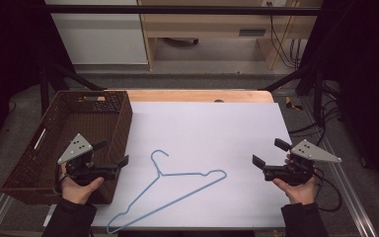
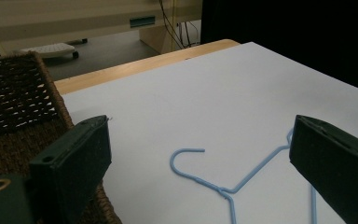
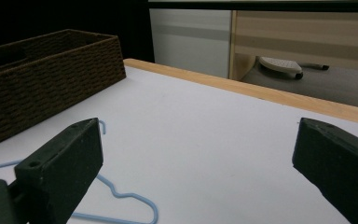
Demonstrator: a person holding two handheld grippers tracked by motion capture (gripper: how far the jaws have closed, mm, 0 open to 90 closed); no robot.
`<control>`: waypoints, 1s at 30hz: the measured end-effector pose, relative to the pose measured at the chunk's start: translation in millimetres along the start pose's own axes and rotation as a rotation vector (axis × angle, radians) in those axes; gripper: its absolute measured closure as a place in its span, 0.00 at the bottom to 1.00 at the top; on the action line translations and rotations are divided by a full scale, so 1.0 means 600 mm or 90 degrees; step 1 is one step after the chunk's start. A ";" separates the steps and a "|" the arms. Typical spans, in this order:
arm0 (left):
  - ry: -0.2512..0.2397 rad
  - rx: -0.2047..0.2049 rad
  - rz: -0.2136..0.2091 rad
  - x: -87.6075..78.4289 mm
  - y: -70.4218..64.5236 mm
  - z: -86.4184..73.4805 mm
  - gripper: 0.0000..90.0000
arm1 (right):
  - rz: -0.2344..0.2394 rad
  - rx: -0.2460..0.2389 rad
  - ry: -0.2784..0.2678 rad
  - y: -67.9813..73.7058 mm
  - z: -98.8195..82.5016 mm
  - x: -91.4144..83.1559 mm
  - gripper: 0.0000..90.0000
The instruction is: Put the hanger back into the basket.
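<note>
Lab: black-framed rig (image 1: 177, 10), trailing cables (image 1: 281, 34)

A: What lies on the white sheet?
B: A light-blue wire hanger (image 1: 170, 190), flat on its side, nothing touching it
A: How is it turned?
B: Its hook curls toward twelve o'clock near the middle; one shoulder runs out to three o'clock, the other slants down to seven o'clock, ending at the near edge
</note>
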State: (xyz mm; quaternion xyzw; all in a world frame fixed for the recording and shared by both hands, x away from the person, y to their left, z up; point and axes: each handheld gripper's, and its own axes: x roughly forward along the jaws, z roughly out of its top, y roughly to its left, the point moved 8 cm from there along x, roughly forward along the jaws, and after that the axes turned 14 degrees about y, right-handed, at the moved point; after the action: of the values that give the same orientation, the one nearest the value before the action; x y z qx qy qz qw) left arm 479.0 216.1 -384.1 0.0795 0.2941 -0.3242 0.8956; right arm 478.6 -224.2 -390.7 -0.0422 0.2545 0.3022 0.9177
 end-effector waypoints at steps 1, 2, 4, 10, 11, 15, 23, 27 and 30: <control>0.002 0.002 -0.001 0.001 -0.003 0.001 0.06 | 0.001 0.000 0.000 0.002 0.001 0.000 0.02; 0.002 0.003 -0.001 0.002 -0.005 0.002 0.06 | -0.001 -0.005 0.002 0.003 0.001 0.000 0.02; 0.005 0.007 -0.006 0.003 -0.011 0.003 0.06 | 0.000 -0.008 0.004 0.006 0.003 0.000 0.02; 0.023 0.019 -0.016 0.012 -0.031 0.004 0.07 | 0.002 -0.014 0.012 0.012 0.002 0.005 0.03; 0.025 0.019 -0.017 0.014 -0.034 0.004 0.08 | 0.003 -0.012 0.016 0.014 0.002 0.007 0.03; 0.044 0.033 -0.024 0.025 -0.049 0.002 0.08 | 0.003 -0.018 0.023 0.020 0.001 0.011 0.03; 0.107 0.045 -0.038 0.060 -0.069 -0.019 0.14 | 0.015 -0.036 0.037 0.040 0.001 0.023 0.03; 0.150 0.062 -0.041 0.083 -0.082 -0.034 0.15 | 0.017 -0.046 0.047 0.046 -0.001 0.028 0.03; 0.185 0.071 -0.046 0.100 -0.089 -0.049 0.18 | 0.022 -0.048 0.048 0.048 -0.002 0.029 0.03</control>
State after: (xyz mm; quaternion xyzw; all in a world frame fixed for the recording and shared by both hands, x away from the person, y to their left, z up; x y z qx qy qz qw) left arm 468.4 152.3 -440.3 0.1646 0.4045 -0.3569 0.8258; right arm 473.6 -191.5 -398.0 -0.0836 0.2779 0.3254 0.8999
